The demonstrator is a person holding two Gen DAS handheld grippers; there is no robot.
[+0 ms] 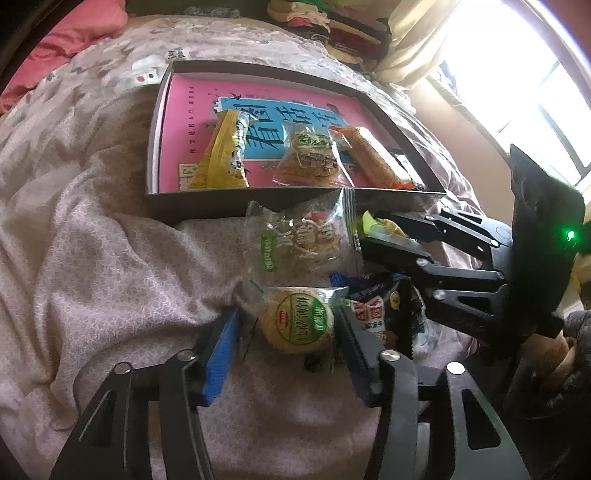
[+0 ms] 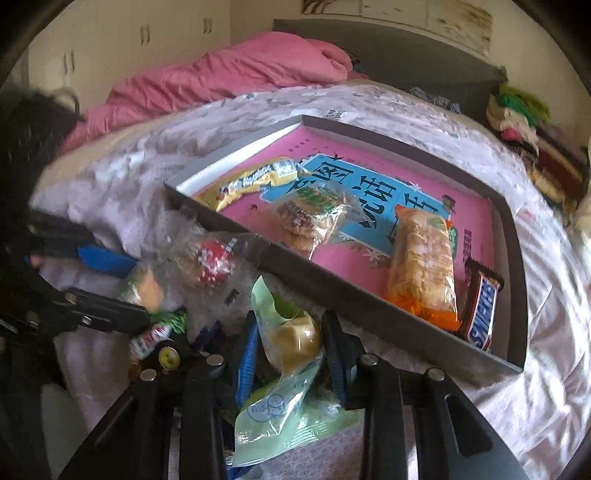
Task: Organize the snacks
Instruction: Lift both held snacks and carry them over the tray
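Observation:
A grey box [image 1: 207, 205] [image 2: 391, 314] with a pink bottom lies on the bed and holds several snack packs, among them a yellow pack [image 1: 225, 155], a cracker pack [image 2: 421, 266] and a Snickers bar [image 2: 482, 314]. Loose snacks lie in front of it. My left gripper [image 1: 286, 323] is open, its fingers on either side of a round biscuit pack [image 1: 297, 319]. My right gripper [image 2: 291, 347] has its fingers against a green-wrapped pastry [image 2: 291, 336]; it also shows in the left wrist view [image 1: 376, 229]. A clear biscuit pack [image 1: 295, 240] lies between the grippers and the box.
The bed has a wrinkled pale floral cover [image 1: 92, 258]. A pink quilt [image 2: 229, 74] lies at the head. Folded clothes [image 1: 332, 26] are stacked near the window. A dark snack pack [image 1: 380, 314] lies to the right of the left gripper.

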